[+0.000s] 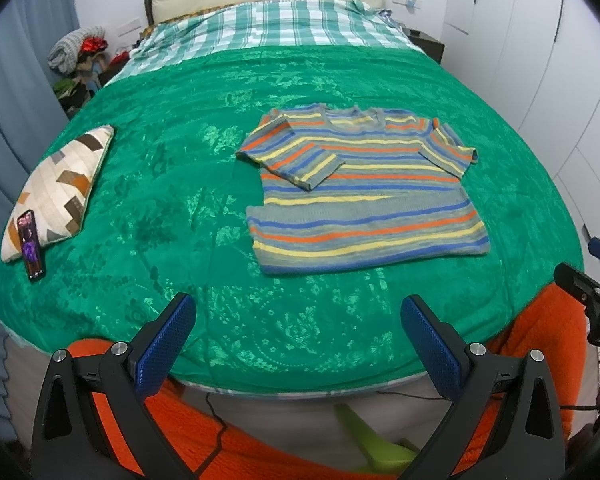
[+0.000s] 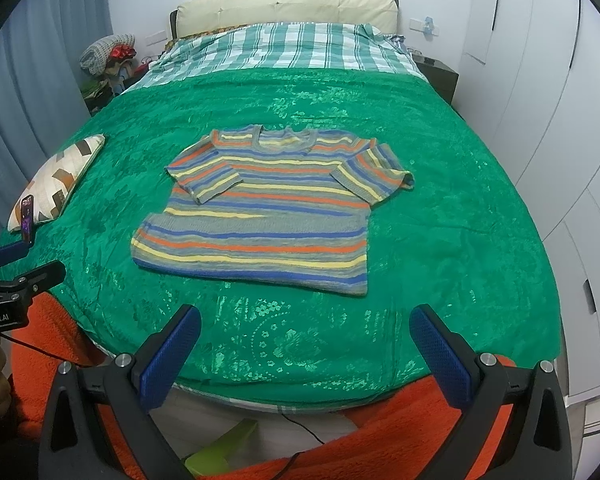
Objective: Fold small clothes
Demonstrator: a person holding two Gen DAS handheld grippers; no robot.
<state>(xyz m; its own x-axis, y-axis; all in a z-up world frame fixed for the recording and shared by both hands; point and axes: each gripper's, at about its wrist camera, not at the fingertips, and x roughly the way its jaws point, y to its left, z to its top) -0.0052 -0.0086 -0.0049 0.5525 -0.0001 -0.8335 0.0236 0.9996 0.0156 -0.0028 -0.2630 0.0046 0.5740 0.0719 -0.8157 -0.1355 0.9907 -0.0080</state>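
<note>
A small striped knit sweater (image 1: 360, 188) in grey, blue, orange and yellow lies flat on the green bedspread (image 1: 204, 208), neck toward the headboard. Its left sleeve is folded in over the chest; the right sleeve sticks out sideways. It also shows in the right wrist view (image 2: 268, 208). My left gripper (image 1: 300, 312) is open and empty, held back over the bed's near edge, short of the sweater's hem. My right gripper (image 2: 306, 322) is open and empty, also near the foot of the bed. Each gripper shows at the other view's edge.
A patterned cushion (image 1: 58, 192) with a phone (image 1: 31, 246) leaning on it lies at the bed's left side. A checked sheet (image 1: 276, 24) and headboard are at the far end. White wardrobes (image 2: 540, 100) stand right. Orange fabric (image 1: 220, 440) is below the grippers.
</note>
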